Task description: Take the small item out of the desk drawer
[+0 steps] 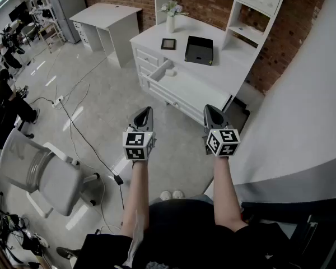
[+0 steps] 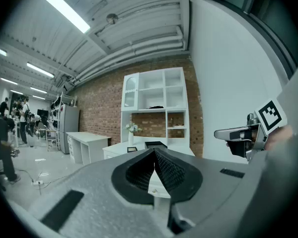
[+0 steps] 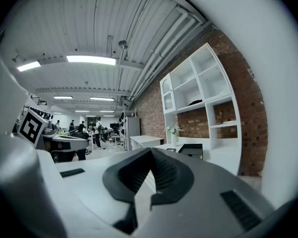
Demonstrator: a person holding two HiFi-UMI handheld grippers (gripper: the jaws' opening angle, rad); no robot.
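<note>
Person stands on the grey floor (image 1: 101, 111), facing a white desk (image 1: 224, 66) set against a brick wall (image 1: 280, 43), with both grippers held out at about the same height and well short of the furniture. Left gripper (image 1: 145, 112): its own view shows the ribbed jaws pressed together at the tips, nothing between them (image 2: 155, 155). Right gripper (image 1: 211, 110): jaws likewise closed tip to tip and empty (image 3: 150, 155). Each gripper appears at the edge of the other's view, level with it. A narrow drawer (image 1: 160, 70) stands pulled out from the desk's left-hand bank; its inside cannot be made out from the head view, so the small item cannot be located. On the desktop: a vase of flowers (image 1: 170, 17) at the back left corner, a small dark frame (image 1: 168, 43) lying flat, and a black box (image 1: 199, 50) just beside it to the right. White open shelving (image 1: 252, 4) rises from the rear of the desk. A grey office chair (image 1: 50, 175) stands to the person's left, a black cable (image 1: 78, 130) crosses the floor nearby, and a second white desk (image 1: 106, 17) stands farther off.
</note>
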